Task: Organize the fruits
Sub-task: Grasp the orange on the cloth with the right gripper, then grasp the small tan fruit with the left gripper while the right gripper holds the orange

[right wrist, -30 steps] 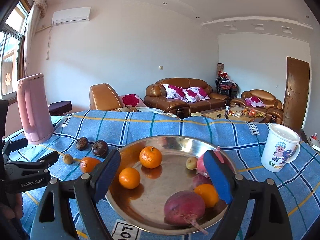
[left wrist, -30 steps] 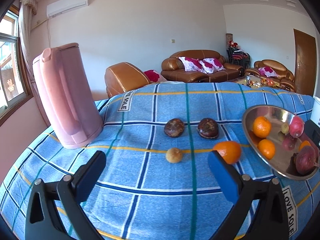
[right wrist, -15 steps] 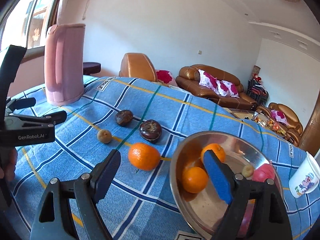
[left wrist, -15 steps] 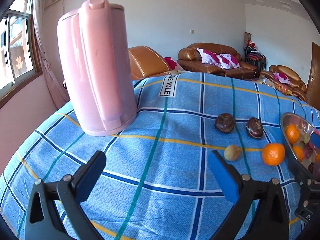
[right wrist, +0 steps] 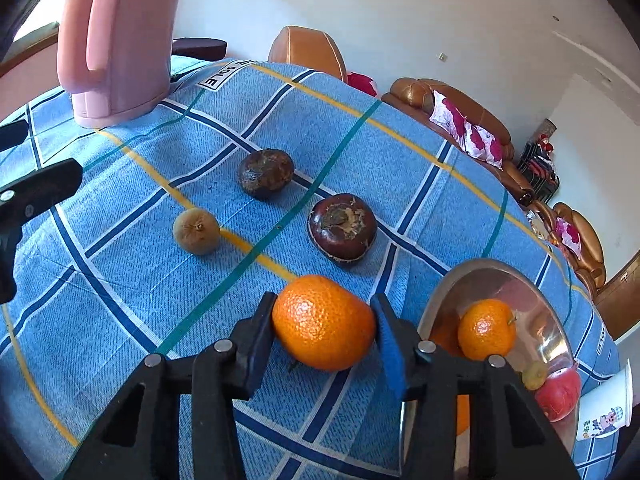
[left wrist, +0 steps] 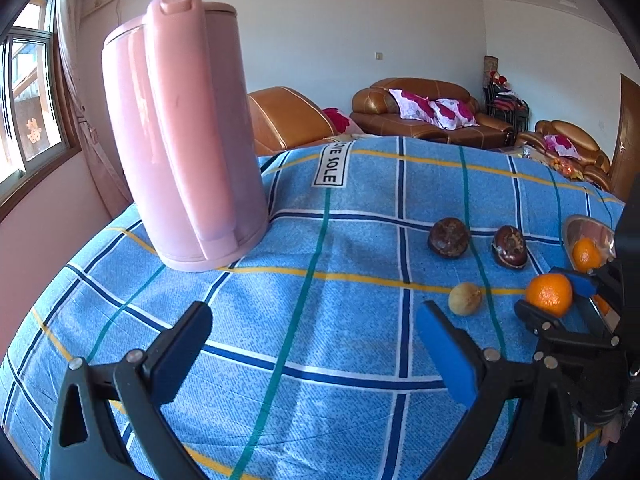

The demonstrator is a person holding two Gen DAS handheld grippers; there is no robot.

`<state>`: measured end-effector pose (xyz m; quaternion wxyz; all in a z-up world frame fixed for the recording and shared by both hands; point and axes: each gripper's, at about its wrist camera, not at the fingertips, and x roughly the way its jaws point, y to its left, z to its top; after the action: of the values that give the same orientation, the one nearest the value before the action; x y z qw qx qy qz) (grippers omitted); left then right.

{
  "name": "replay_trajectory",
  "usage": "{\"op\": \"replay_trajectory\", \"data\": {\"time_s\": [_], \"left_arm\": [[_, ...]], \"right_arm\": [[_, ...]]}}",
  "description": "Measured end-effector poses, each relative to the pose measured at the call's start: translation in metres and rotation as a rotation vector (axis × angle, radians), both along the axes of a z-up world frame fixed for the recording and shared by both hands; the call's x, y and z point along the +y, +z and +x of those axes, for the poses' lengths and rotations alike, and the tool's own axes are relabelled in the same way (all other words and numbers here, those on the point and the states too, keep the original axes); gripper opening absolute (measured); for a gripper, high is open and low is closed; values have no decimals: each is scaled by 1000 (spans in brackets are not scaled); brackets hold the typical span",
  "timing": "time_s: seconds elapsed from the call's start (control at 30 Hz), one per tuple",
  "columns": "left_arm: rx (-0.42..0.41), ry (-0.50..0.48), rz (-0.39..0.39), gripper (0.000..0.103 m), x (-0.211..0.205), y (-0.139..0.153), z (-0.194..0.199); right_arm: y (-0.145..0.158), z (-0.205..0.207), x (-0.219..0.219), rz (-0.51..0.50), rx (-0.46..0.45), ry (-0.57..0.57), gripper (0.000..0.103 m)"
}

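Observation:
My right gripper is shut on an orange mandarin that rests on the blue checked cloth; it also shows in the left wrist view. Beyond it lie two dark brown fruits and a small tan fruit. A steel plate to the right holds a mandarin, a small yellowish fruit and a red fruit. My left gripper is open and empty over the cloth, left of the fruits.
A tall pink kettle stands at the back left of the table. A white printed cup stands right of the plate. Sofas and an armchair are behind the table.
My right gripper moved left off the plate, down to the loose mandarin, and closed on it. My left gripper swung left toward the kettle and stays open.

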<state>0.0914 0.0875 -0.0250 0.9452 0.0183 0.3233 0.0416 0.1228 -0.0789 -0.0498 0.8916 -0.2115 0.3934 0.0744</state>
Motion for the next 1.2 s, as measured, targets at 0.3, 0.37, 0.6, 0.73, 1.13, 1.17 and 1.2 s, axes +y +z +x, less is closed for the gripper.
{"op": "replay_trajectory", "data": {"time_s": [0.3, 0.37, 0.6, 0.73, 1.13, 1.17, 1.2], "left_arm": [[0, -28, -26, 103, 1, -1, 0], [-15, -49, -42, 103, 0, 1, -1], [-20, -144, -91, 97, -13, 3, -1], [23, -200, -92, 89, -36, 0, 8], [230, -292, 9, 62, -103, -28, 62], [245, -293, 9, 60, -104, -30, 64], [241, -297, -9, 55, -103, -29, 64]], "right_arm": [[22, -26, -10, 145, -57, -12, 46], [33, -37, -17, 243, -108, -32, 46], [45, -60, -40, 466, -244, -112, 47], [55, -63, -50, 486, -292, -140, 47], [51, -55, -70, 529, -272, -178, 47], [51, -55, -69, 528, -273, -176, 47], [51, -55, -69, 527, -273, -174, 47]]}}
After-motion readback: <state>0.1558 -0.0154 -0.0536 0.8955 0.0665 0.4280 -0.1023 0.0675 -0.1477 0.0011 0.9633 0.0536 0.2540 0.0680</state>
